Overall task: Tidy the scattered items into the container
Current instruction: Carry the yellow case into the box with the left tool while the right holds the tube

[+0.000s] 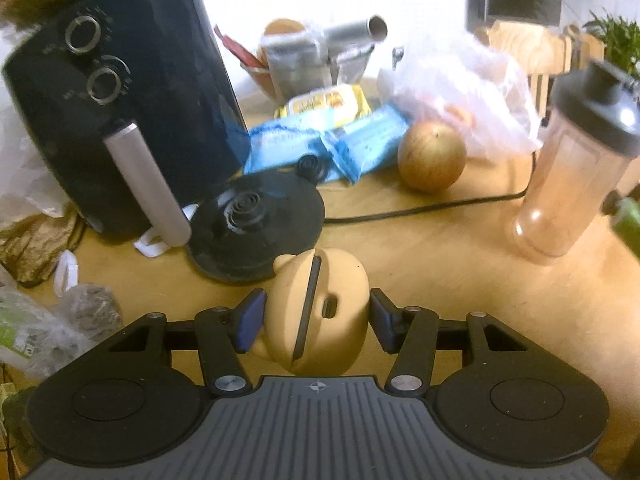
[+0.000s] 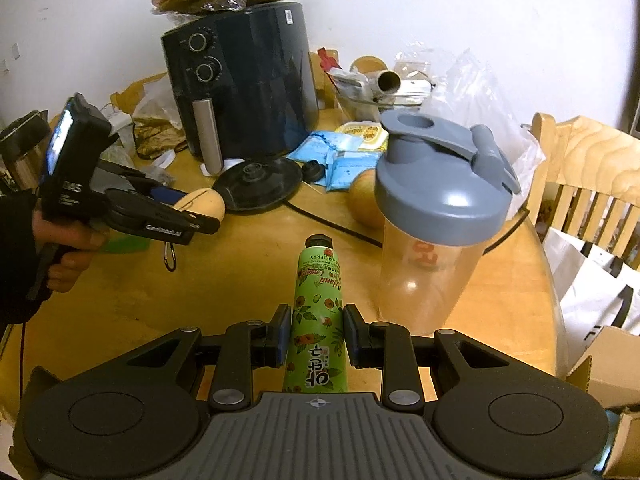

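Note:
My left gripper (image 1: 318,316) is shut on a tan bear-shaped earbud case (image 1: 320,312) with a dark seam, held above the wooden table (image 1: 440,280). The case and that gripper also show in the right wrist view (image 2: 200,206), at the left. My right gripper (image 2: 314,334) is shut on a green hand cream tube (image 2: 316,312) with a black cap, pointing forward above the table. I cannot tell which item is the container.
A black air fryer (image 1: 132,120) stands at the left, a black kettle base (image 1: 256,228) and its cord before it. An onion (image 1: 432,156), blue packets (image 1: 320,144) and plastic bags lie behind. A clear shaker bottle (image 2: 436,220) stands right. A chair (image 2: 592,176) and cardboard box (image 2: 612,364) are beyond the table edge.

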Demonstrator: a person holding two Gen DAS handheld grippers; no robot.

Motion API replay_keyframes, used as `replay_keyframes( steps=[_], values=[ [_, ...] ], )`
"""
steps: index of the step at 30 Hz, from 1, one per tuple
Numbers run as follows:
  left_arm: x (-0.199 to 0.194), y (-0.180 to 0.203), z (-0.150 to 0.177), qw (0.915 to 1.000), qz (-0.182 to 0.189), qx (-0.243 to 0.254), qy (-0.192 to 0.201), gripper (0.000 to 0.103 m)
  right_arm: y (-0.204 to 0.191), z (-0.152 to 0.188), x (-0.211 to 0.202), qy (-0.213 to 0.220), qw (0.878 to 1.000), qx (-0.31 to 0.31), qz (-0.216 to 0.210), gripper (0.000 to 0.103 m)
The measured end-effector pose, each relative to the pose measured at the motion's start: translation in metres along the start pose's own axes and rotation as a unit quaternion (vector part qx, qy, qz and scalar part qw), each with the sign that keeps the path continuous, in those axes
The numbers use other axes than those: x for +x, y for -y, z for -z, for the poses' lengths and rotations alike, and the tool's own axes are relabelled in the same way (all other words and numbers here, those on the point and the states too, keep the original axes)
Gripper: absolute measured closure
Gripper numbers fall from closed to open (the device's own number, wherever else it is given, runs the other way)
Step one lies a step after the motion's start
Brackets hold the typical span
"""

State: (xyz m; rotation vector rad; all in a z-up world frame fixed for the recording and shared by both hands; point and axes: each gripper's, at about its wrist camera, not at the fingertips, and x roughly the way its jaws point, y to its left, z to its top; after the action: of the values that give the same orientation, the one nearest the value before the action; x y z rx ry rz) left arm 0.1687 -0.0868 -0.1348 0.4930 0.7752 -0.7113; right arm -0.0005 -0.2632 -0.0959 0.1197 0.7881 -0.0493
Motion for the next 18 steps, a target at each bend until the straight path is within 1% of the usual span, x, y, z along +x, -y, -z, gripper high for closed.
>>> replay_keyframes(
  steps=[8,14,18],
  values=[
    [-0.054,0.000,0.002,0.9993,-0.003,-0.025,0.028,0.049,-0.014,-0.003,-0.011,0.014,1.000,-0.012,-0.010,0.073],
    [-0.099,-0.004,0.012,0.9968,-0.010,-0.058,0.054,0.049,-0.024,-0.006,-0.025,0.027,0.999,-0.021,-0.016,0.073],
    [-0.124,-0.006,0.020,0.9948,-0.012,-0.079,0.063,0.049,-0.030,-0.007,-0.038,0.037,0.999,-0.024,-0.017,0.073]
  ],
)
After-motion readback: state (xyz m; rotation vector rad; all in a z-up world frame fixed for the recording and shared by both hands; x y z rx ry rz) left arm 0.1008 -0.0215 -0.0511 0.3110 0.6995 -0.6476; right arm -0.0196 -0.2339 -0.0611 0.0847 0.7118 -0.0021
